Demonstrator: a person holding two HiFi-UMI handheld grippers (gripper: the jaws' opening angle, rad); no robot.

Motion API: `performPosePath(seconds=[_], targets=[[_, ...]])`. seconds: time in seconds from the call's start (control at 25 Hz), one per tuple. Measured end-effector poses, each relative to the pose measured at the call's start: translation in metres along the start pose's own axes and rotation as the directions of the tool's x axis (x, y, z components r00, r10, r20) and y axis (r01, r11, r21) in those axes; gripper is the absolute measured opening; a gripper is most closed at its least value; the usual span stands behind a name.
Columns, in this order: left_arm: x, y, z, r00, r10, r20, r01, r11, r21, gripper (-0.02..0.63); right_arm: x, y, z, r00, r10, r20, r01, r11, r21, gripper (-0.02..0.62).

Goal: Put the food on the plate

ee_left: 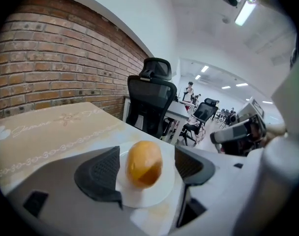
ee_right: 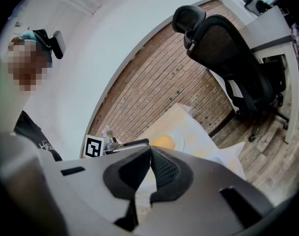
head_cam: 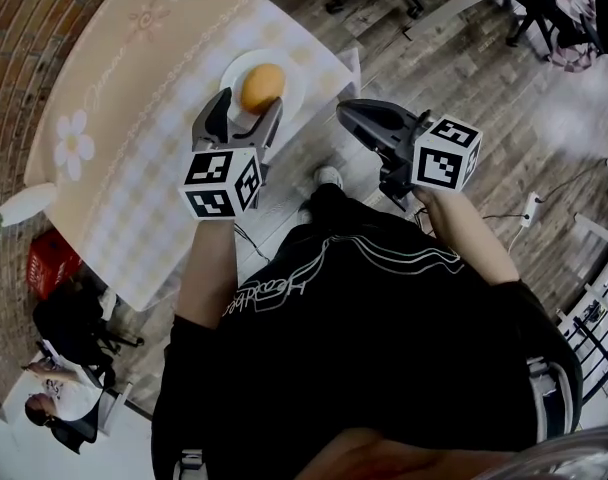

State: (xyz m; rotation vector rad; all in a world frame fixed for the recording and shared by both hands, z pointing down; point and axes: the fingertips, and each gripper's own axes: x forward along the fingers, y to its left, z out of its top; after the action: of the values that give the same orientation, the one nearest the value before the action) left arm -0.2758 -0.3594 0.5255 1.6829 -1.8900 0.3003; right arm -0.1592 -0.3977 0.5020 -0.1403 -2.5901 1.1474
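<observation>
**Left gripper** (ee_left: 145, 167): released. The jaws stand wide apart, one on each side of the food (ee_left: 144, 163), a rounded orange-yellow roll. A gap shows between each pad and the roll, so there is no contact.

**Food:** the roll rests on the white plate (ee_left: 155, 195), at lower centre of the left gripper view and at upper centre of the head view. The plate sits near a corner of the table (head_cam: 124, 158), which carries a beige patterned cloth and fills the upper left of the head view.

**Right gripper** (ee_right: 149, 154): clenched, jaws together with nothing between them. In the head view it is right of centre, off the table edge, over the wooden floor (head_cam: 504, 88) and apart from the plate.

**Surroundings:** in the left gripper view, a brick wall (ee_left: 51, 58) is at upper left. A black office chair (ee_left: 152, 95) stands behind the table at centre.
</observation>
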Motion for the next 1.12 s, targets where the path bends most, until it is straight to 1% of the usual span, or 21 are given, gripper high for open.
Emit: performPosePath(seconds=[0.16, 0.28, 0.32, 0.36, 0.44, 0.56, 0.68, 0.8, 0.88, 1.12], targets=[[-0.041, -0.006, 0.028, 0.996, -0.027, 0.087, 0.032, 0.997, -0.065, 0.325, -0.001, 0.029, 0.009, 1.000, 0.002, 0.019, -0.001, 0.999, -0.052, -0.003], [-0.082, -0.017, 0.050, 0.982, -0.079, 0.169, 0.103, 0.985, -0.137, 0.319, -0.005, 0.059, 0.021, 0.999, 0.028, 0.044, -0.023, 0.993, -0.112, -0.003], [-0.096, -0.023, 0.056, 0.976, -0.101, 0.192, 0.132, 0.979, -0.155, 0.306, -0.007, 0.070, 0.025, 0.998, 0.038, 0.054, -0.031, 0.991, -0.132, -0.003], [-0.110, -0.029, 0.060, 0.970, -0.124, 0.211, 0.160, 0.973, -0.166, 0.272, -0.010, 0.082, 0.029, 0.997, 0.049, 0.063, -0.039, 0.988, -0.152, -0.003], [-0.138, -0.044, 0.065, 0.957, -0.178, 0.230, 0.218, 0.962, -0.163, 0.197, -0.015, 0.105, 0.034, 0.994, 0.070, 0.079, -0.054, 0.980, -0.190, -0.003], [-0.175, -0.069, 0.068, 0.933, -0.263, 0.247, 0.299, 0.946, -0.122, 0.148, -0.020, 0.140, 0.034, 0.990, 0.106, 0.092, -0.081, 0.967, -0.242, -0.003], [-0.205, -0.090, 0.067, 0.912, -0.304, 0.276, 0.341, 0.935, -0.097, 0.093, -0.025, 0.169, 0.028, 0.985, 0.138, 0.102, -0.104, 0.955, -0.279, -0.003], [-0.227, -0.104, 0.059, 0.899, -0.331, 0.285, 0.374, 0.921, -0.111, 0.041, -0.030, 0.190, 0.013, 0.984, 0.149, 0.101, -0.116, 0.953, -0.279, -0.003], [-0.234, -0.110, 0.053, 0.893, -0.351, 0.281, 0.393, 0.912, -0.112, 0.028, -0.031, 0.197, 0.004, 0.985, 0.146, 0.094, -0.114, 0.954, -0.279, -0.003], [-0.238, -0.119, 0.045, 0.892, -0.367, 0.266, 0.399, 0.914, -0.077, 0.011, -0.036, 0.208, -0.010, 0.986, 0.144, 0.086, -0.115, 0.953, -0.279, -0.005]])
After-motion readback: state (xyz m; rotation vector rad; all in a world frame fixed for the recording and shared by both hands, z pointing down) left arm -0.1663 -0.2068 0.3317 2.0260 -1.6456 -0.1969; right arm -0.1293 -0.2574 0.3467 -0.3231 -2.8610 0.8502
